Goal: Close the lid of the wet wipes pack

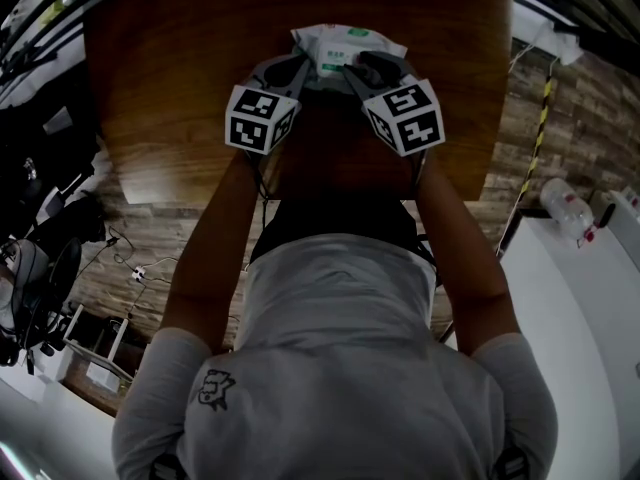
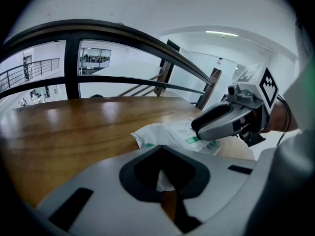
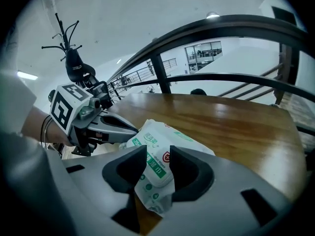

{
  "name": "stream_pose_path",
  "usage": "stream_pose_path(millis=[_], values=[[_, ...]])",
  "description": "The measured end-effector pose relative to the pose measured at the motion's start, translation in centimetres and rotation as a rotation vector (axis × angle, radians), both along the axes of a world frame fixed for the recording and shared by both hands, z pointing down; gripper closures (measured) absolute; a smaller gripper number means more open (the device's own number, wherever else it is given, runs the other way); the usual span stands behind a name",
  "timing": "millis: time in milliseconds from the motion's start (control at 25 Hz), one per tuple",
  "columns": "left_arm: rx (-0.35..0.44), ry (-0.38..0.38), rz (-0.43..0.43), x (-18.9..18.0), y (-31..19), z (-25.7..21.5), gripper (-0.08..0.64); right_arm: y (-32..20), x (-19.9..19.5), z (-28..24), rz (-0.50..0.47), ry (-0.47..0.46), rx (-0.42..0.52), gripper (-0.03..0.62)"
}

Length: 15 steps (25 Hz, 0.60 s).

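wet wipes pack lies on the wooden table, at 12 o'clock in the head view.

Left gripper: jaws almost together, pinching a thin white sliver of the pack's edge film (just the seam, not the body).

Right gripper: jaws fairly wide, pads pressed on both sides of the pack's end. The lid with its green label sits between them, and the wrapper is crumpled below.

Head view puts the left gripper at the pack's 8 o'clock and the right at 4 o'clock, but it is too dark there to read either grip. Only the gripper views show them. The left gripper view also has the right gripper's finger on top of the pack, at 2 o'clock.
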<state>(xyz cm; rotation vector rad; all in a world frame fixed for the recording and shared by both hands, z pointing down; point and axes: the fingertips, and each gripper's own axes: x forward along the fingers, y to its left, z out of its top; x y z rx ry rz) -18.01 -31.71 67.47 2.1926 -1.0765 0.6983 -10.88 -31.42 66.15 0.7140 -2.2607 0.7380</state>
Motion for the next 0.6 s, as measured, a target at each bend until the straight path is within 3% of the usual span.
stream_pose_path(millis=[600], values=[[0.010, -0.012, 0.007, 0.27, -0.05, -0.22, 0.546, 0.26, -0.07, 0.00, -0.049, 0.096, 0.097, 0.431]])
